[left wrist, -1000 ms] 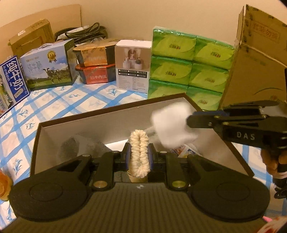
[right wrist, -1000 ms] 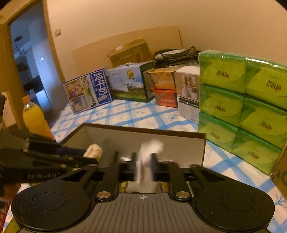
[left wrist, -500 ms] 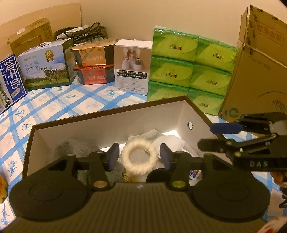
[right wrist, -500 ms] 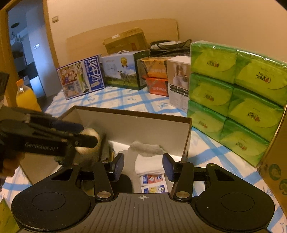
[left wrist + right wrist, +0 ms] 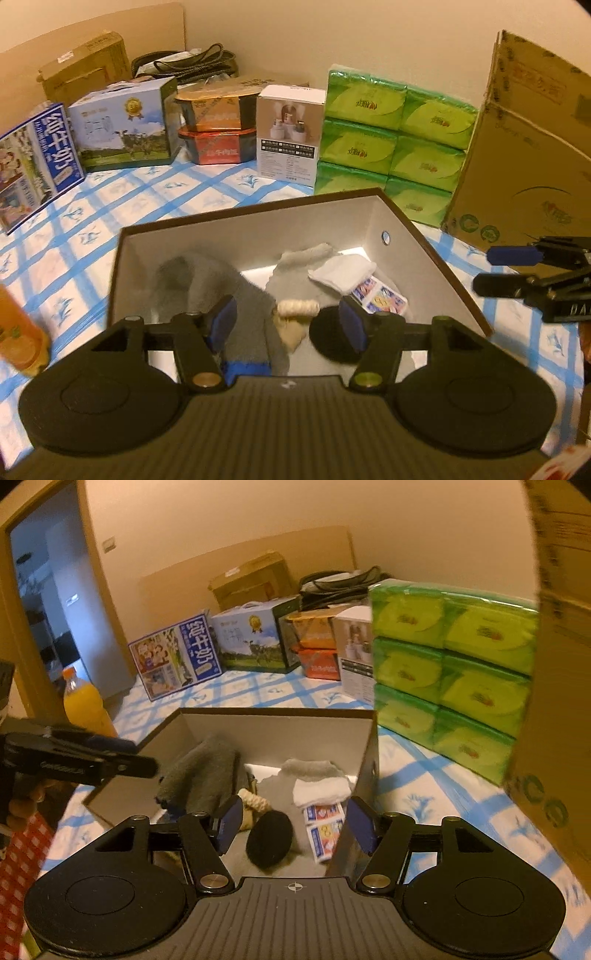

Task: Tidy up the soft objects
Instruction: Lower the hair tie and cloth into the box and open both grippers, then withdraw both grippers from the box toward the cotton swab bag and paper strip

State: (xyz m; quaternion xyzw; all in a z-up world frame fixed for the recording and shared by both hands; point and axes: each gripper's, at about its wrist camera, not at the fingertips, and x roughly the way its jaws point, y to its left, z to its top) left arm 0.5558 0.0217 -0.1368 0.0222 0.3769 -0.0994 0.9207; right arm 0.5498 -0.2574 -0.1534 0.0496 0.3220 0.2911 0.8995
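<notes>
Both wrist views above box [image 5: 258, 218]

Grey sock [image 5: 207, 280], blue-check cloth [image 5: 110, 206], prob.

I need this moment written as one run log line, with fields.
left gripper: open, jaws just opening, nothing held | right gripper: open, jaws just opening, nothing held | cream scrunchie, white cloth: in box

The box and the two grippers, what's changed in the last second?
Both let go: the left gripper dropped the cream ring and the right gripper the white pad into the box. Both sets of jaws have just been opening, with nothing gripped. The box and the green packs stayed put.
</notes>
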